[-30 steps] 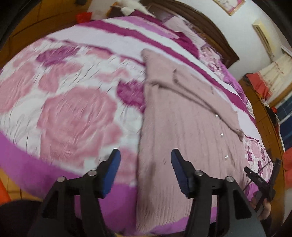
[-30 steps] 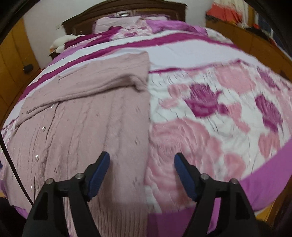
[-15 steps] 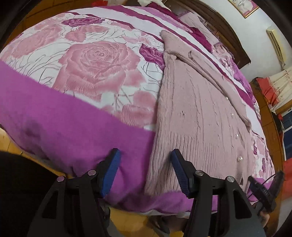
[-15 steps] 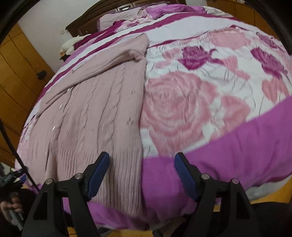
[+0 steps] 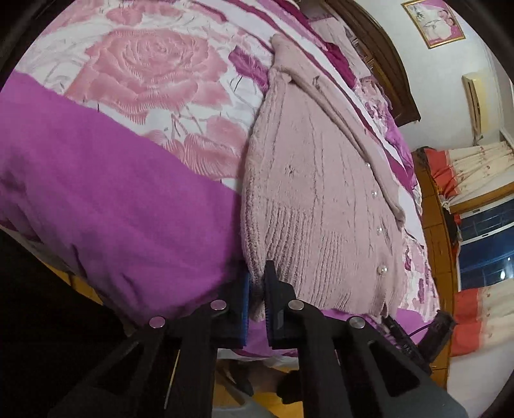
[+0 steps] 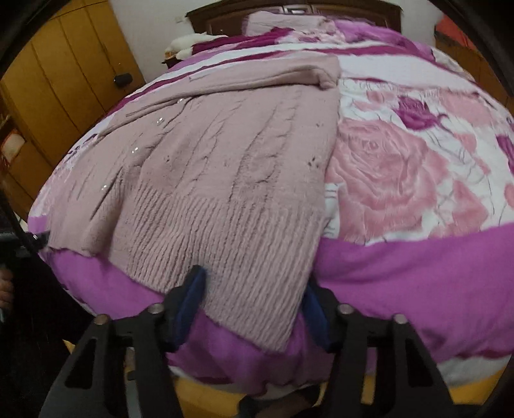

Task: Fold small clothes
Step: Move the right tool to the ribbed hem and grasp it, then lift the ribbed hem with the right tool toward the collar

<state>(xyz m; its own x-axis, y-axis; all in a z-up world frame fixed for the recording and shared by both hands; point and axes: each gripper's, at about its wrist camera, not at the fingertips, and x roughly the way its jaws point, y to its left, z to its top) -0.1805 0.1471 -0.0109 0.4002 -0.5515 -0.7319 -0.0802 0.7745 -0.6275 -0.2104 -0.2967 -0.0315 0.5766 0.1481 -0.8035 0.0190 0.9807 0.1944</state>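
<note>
A home bedroom: a bed (image 6: 401, 257) under a rose-patterned magenta blanket (image 5: 112, 193) fills both views. Behind it stand a dark wooden headboard (image 5: 379, 58) and a framed picture (image 5: 432, 22) on the wall above (with an air conditioner (image 5: 474, 99) nearby). Beside the bed stand orange-brown wardrobe doors (image 6: 64, 80); curtains (image 5: 475, 167) hang beside it too.

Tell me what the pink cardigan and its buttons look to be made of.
Cardigan: soft knit yarn, likely wool or acrylic, matte and fuzzy, with cable ridges and a ribbed hem. Buttons: glossy white beads, pearl-like, probably plastic; they catch the light.
</note>
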